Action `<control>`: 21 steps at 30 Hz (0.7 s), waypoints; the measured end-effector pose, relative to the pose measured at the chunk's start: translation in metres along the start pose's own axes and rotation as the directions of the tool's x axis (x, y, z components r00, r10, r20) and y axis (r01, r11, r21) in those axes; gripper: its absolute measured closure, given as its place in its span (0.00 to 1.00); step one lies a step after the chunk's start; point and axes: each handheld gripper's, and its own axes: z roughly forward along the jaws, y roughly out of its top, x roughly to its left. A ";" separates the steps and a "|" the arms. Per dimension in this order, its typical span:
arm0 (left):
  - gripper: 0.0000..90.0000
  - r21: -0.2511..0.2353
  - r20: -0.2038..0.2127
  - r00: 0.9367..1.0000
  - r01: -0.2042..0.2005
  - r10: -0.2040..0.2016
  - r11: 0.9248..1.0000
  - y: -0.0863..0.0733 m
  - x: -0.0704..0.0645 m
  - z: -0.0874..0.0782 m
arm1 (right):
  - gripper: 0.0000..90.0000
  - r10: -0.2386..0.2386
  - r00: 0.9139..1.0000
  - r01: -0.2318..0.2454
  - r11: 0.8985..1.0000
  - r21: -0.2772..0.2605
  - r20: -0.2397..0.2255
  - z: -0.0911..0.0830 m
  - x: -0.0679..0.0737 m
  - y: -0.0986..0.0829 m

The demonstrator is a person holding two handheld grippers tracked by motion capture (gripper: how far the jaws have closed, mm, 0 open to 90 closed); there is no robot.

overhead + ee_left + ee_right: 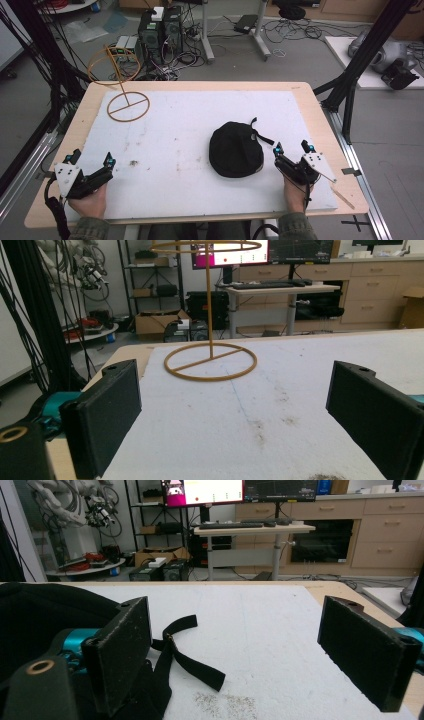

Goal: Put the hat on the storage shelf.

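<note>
I see the tabletop under both my grippers. The cap lies just left of my right gripper, whose jaws stand apart and empty. Its strap trails ahead between them. My left gripper, jaws apart, faces the stand farther ahead.

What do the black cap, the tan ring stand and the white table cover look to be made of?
Black cap: soft matte fabric, judging by its slumped shape and its limp woven strap.
Ring stand: thin rigid rod, tan and dull; could be wood, plastic or coated wire, hard to tell.
Table cover: white, matte, grainy and stained; looks like foam board, lying on a pale wood tabletop.
</note>
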 end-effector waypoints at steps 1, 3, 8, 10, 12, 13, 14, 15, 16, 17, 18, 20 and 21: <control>0.09 0.001 0.000 1.000 -0.002 0.002 1.000 0.000 0.000 0.000 | 0.15 -0.005 1.000 0.005 1.000 -0.002 0.001 0.000 -0.001 0.000; 0.09 0.001 0.003 1.000 0.003 -0.003 1.000 0.000 0.000 0.001 | 0.15 -0.001 1.000 0.001 1.000 0.000 0.000 0.001 0.000 0.000; 0.09 0.014 0.014 1.000 0.017 -0.017 1.000 -0.001 0.000 0.002 | 0.15 -0.001 1.000 0.001 1.000 0.003 0.001 0.000 0.000 0.000; 0.09 0.016 0.013 1.000 0.014 -0.014 1.000 -0.001 -0.001 0.003 | 0.15 -0.001 1.000 0.001 1.000 0.004 0.000 -0.001 -0.001 0.000; 0.09 0.018 0.013 1.000 0.013 -0.013 1.000 -0.001 -0.001 0.003 | 0.14 -0.003 1.000 0.003 1.000 0.006 -0.001 -0.001 -0.001 -0.001; 0.09 0.017 0.014 1.000 0.011 -0.012 1.000 -0.001 -0.001 0.003 | 0.15 -0.002 1.000 0.002 1.000 0.008 -0.001 -0.001 -0.001 -0.001; 0.09 0.017 0.014 1.000 0.011 -0.012 1.000 -0.001 -0.001 0.003 | 0.14 0.000 1.000 0.000 1.000 0.009 -0.001 -0.001 -0.001 -0.001; 0.09 0.019 0.016 1.000 0.010 -0.010 1.000 -0.001 -0.001 0.004 | 0.14 0.005 1.000 -0.005 1.000 0.010 -0.003 -0.001 -0.001 -0.001; 0.09 0.018 0.017 1.000 0.012 -0.012 1.000 -0.001 -0.001 0.004 | 0.14 0.004 1.000 -0.004 1.000 0.006 -0.006 -0.001 -0.002 -0.001; 0.09 0.018 0.017 1.000 0.012 -0.013 1.000 -0.001 -0.001 0.004 | 0.14 0.009 1.000 -0.009 1.000 0.006 -0.005 0.000 -0.002 -0.001; 0.09 0.018 0.017 1.000 0.012 -0.013 1.000 -0.001 -0.001 0.004 | 0.14 0.009 1.000 -0.009 1.000 0.006 -0.005 0.000 -0.002 -0.001; 0.09 0.016 0.016 1.000 0.014 -0.014 1.000 -0.001 -0.001 0.004 | 0.14 0.021 1.000 -0.020 1.000 0.010 -0.011 0.000 -0.002 -0.001; 0.09 0.017 0.015 1.000 0.012 -0.012 1.000 -0.001 0.000 0.004 | 0.14 0.021 1.000 -0.020 1.000 0.010 -0.011 0.000 -0.002 -0.001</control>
